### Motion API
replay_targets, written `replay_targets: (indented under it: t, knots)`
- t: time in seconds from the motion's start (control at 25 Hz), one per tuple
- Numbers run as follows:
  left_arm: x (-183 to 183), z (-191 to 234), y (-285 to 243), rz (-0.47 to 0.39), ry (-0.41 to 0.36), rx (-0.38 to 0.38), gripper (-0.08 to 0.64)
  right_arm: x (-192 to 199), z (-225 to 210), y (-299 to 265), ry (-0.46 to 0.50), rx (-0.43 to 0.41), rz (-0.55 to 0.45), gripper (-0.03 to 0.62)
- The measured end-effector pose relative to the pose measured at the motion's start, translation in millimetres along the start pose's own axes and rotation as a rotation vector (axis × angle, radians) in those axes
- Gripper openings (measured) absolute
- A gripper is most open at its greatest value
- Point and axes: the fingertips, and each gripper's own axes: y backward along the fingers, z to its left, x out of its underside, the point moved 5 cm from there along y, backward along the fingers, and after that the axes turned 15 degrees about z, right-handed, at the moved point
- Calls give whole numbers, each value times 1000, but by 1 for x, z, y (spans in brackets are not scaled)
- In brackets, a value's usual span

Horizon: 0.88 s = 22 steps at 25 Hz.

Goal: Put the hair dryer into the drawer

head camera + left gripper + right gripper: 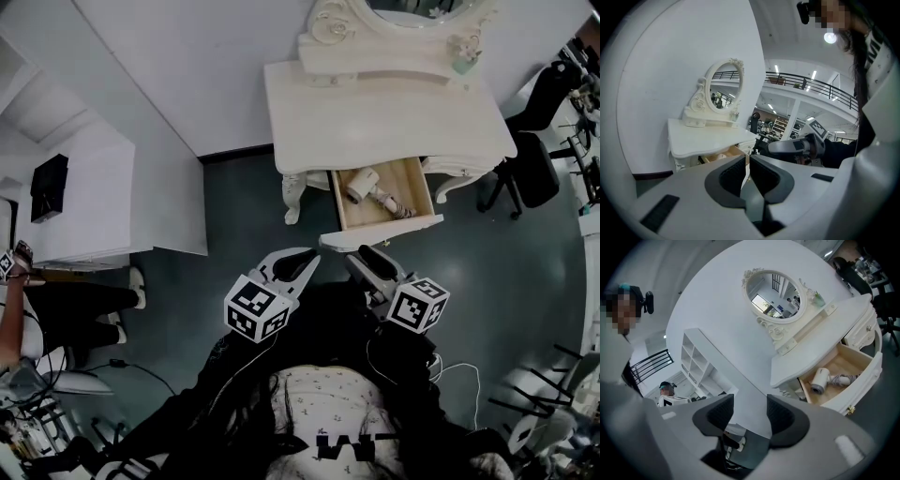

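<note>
The white hair dryer (364, 186) lies in the open wooden drawer (339, 208) of the white dressing table (375, 112), its cord coiled beside it. In the right gripper view the hair dryer (819, 380) shows in the drawer (862, 386) to the right of the jaws. Both grippers hang in front of the drawer, apart from it. My left gripper (302, 258) (746, 161) is shut with nothing in it. My right gripper (370, 253) (750, 401) stands open and empty. The drawer front (380, 235) is just beyond the fingertips.
An oval mirror (394, 17) stands at the table's back. A white shelf unit (103, 197) is at the left, black office chairs (530, 169) at the right. A seated person (56, 309) is at the far left. Dark floor lies between me and the table.
</note>
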Motion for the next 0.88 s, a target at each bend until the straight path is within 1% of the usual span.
replay_targets:
  t: [0.08, 0.2, 0.36, 0.52, 0.68, 0.88]
  knots:
    - [2, -6, 0, 0, -6, 11, 26, 3, 3, 6, 24, 29, 3, 229]
    - [4, -14, -1, 2, -17, 17, 26, 3, 9, 15, 75, 78, -9, 170]
    - [-1, -26, -3, -20, -33, 16, 26, 3, 13, 32, 122, 112, -31, 85]
    - [-4, -47, -8, -40, -48, 9, 26, 7, 16, 55, 179, 128, -33, 64]
    - [3, -79, -22, -34, -49, 6, 26, 20, 11, 87, 233, 153, -30, 63]
    - [13, -132, -44, -17, -65, 14, 26, 45, -2, 137, 251, 165, -29, 63]
